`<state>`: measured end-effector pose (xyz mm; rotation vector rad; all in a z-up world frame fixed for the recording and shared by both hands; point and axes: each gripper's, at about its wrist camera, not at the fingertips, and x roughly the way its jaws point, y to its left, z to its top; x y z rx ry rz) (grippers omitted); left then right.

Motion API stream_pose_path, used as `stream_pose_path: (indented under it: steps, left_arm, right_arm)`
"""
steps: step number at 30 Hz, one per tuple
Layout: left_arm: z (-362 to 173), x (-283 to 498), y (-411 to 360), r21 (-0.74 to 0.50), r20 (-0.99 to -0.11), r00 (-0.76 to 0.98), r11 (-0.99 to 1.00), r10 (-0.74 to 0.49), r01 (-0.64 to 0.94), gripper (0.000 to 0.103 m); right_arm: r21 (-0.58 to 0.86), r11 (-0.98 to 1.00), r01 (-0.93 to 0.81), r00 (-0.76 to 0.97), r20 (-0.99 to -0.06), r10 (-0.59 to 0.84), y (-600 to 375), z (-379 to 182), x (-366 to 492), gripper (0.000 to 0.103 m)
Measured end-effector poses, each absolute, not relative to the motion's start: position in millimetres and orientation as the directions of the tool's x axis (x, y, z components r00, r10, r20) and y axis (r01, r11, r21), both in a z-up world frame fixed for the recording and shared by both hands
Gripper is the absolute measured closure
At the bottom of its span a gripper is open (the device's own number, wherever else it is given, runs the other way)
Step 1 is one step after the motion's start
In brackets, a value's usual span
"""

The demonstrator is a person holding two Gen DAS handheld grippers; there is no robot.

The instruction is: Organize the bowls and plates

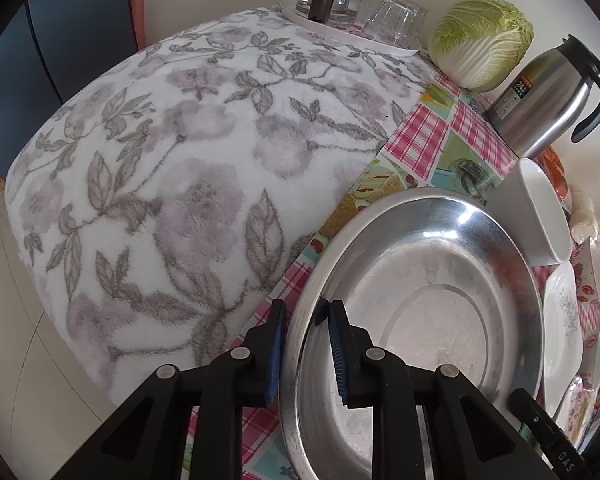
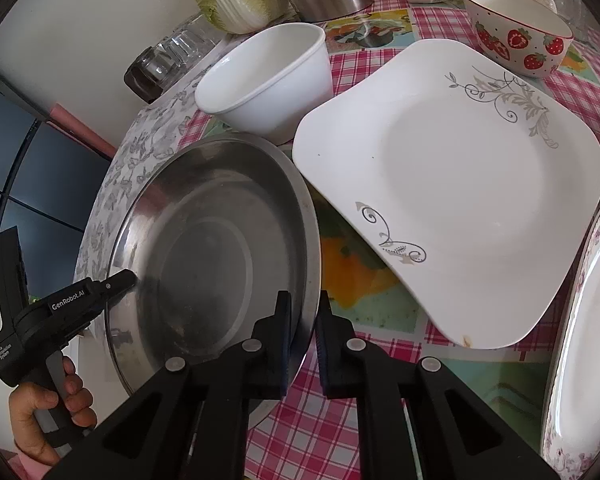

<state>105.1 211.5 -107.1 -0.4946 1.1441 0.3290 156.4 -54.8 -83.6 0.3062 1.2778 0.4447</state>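
Observation:
A wide steel plate [image 1: 440, 300] lies on the checked tablecloth [image 1: 432, 132]. My left gripper [image 1: 305, 308] is shut on its left rim, one blue pad outside and one inside. In the right wrist view the steel plate [image 2: 204, 248] has its near right rim pinched by my right gripper [image 2: 304, 298], which is shut on it. The left gripper [image 2: 123, 279], held by a hand [image 2: 48, 412], bites the opposite rim. Beside the steel plate stand a plain white bowl [image 2: 268, 80] and a square white plate [image 2: 452, 184] with grey scrolls.
A strawberry bowl [image 2: 520, 36] stands behind the square plate, and a flower-rimmed plate [image 2: 580, 340] lies at the right edge. A cabbage [image 1: 484, 40], a steel thermos [image 1: 548, 96] and a tray of glassware [image 1: 352, 4] line the wall. A floral fleece cloth [image 1: 172, 184] covers the table's left part.

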Motion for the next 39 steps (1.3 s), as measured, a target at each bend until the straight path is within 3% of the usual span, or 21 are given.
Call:
stream_pose_path:
  steps: [20,29,39]
  left_arm:
    - [-46,91,164,-0.181,-0.876,0.480,0.888,0.050,-0.423,0.080]
    - [-14,136,83,-0.149,-0.876,0.482,0.948,0.005,-0.281,0.080]
    - [-34,173,13,-0.166,-0.892,0.448,0.965,-0.060,-0.201,0.080]
  right_arm:
    - [0.426,0.866,-0.261,0.304,-0.815,0.493,-88,-33,137,0.089]
    - [0.414,0.892,-0.179,0.378,-0.809,0.451,-165,-23,146,0.088]
    - [0.384,0.921,-0.060,0.418,-0.828,0.373,-230,-38,156,0.087]
